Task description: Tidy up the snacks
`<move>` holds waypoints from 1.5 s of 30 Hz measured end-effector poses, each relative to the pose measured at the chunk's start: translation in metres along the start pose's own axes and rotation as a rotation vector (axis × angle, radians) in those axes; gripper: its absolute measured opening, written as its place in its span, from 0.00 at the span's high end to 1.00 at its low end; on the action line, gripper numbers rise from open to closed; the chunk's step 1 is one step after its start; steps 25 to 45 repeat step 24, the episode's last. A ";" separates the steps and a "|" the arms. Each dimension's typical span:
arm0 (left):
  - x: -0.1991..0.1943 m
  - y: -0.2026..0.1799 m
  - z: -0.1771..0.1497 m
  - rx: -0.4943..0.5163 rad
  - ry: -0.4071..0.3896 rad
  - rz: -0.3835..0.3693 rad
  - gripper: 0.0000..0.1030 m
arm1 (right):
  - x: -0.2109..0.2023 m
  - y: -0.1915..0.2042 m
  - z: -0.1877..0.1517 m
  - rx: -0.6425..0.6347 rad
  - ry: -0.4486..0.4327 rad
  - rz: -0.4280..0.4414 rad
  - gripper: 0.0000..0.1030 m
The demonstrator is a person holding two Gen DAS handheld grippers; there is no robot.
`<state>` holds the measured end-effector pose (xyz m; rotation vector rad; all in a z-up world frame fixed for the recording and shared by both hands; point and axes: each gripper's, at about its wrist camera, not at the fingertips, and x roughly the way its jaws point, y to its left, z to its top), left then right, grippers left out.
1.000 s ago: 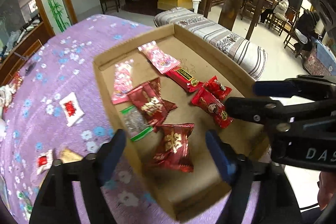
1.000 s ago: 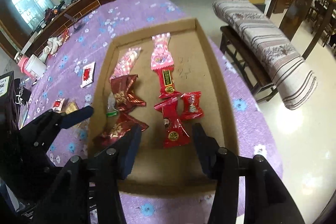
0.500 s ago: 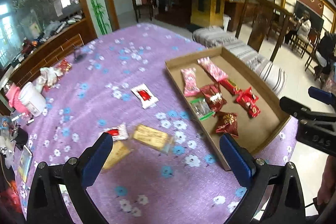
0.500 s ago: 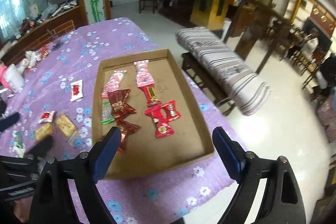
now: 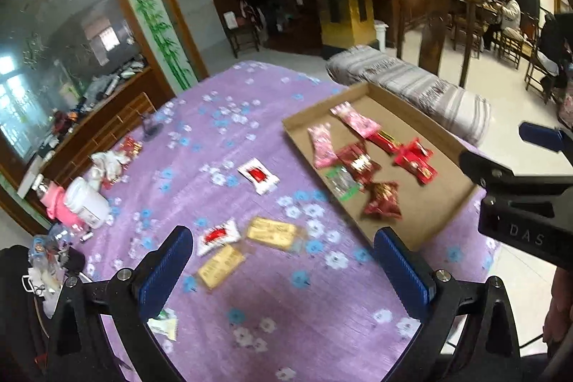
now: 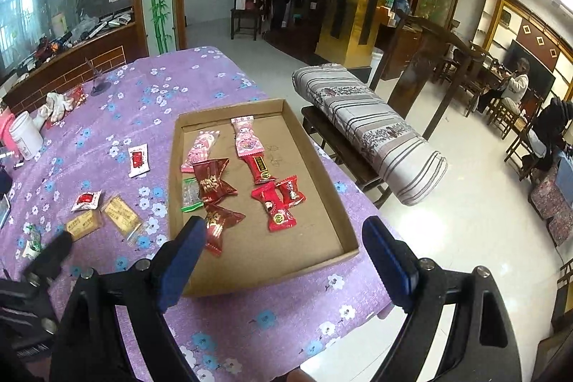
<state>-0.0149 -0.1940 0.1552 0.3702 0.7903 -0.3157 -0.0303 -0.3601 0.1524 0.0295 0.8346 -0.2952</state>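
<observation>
Snacks point(image 6: 247, 174) lay in the cardboard tray point(image 6: 322, 167) on the purple tablecloth point(image 5: 222, 138). More packets point(image 5: 250, 242) sat on the cloth beside the tray. Both the left gripper point(image 5: 286, 271) and the right gripper point(image 6: 286, 260) were spread wide and held nothing.
</observation>
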 end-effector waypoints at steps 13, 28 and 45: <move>0.008 -0.017 0.003 0.028 0.010 -0.039 0.01 | -0.003 -0.003 0.001 -0.007 -0.027 -0.014 0.15; 0.011 -0.011 0.002 0.007 0.009 -0.063 0.01 | 0.001 0.001 0.003 -0.014 -0.023 -0.009 0.15; 0.011 -0.011 0.002 0.007 0.009 -0.063 0.01 | 0.001 0.001 0.003 -0.014 -0.023 -0.009 0.15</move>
